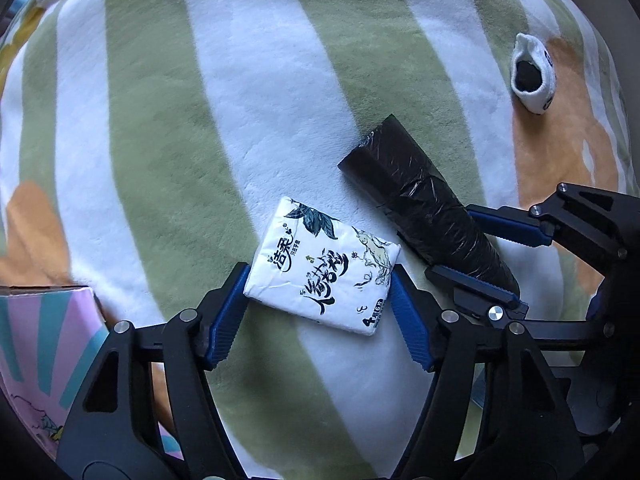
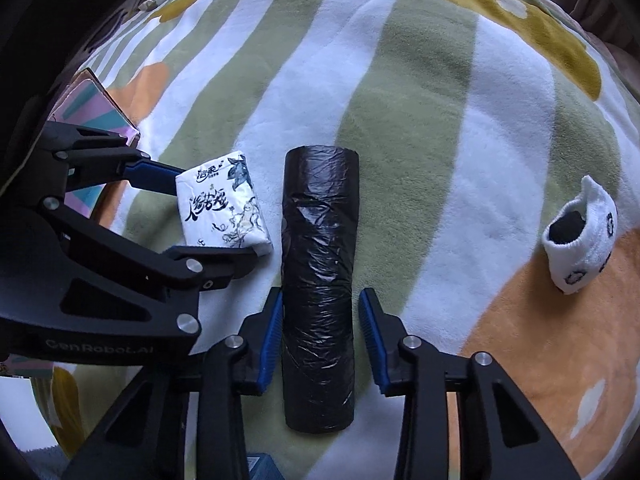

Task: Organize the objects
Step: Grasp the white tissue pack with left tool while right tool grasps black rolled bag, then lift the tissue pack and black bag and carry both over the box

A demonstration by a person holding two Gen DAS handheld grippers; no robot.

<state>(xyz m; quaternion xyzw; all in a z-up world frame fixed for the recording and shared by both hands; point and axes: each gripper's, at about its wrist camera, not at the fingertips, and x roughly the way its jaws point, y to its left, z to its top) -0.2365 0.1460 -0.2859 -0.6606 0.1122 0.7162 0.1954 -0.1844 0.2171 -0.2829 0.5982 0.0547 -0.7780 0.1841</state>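
Note:
A white tissue pack (image 1: 324,270) with black lettering lies on the striped blanket, between the fingers of my left gripper (image 1: 320,280), whose pads touch both its sides. It also shows in the right wrist view (image 2: 224,206). A black roll of bin bags (image 2: 318,280) lies between the fingers of my right gripper (image 2: 320,312); the left pad touches it, the right pad stands a little off. The roll shows in the left wrist view (image 1: 424,196), with the right gripper (image 1: 488,256) around its near end.
A rolled white sock (image 1: 534,74) with a dark inside lies to the right, also in the right wrist view (image 2: 580,236). A pink and teal box (image 1: 44,344) stands at the left, seen too in the right wrist view (image 2: 96,108). The green-and-white blanket (image 1: 280,100) covers everything.

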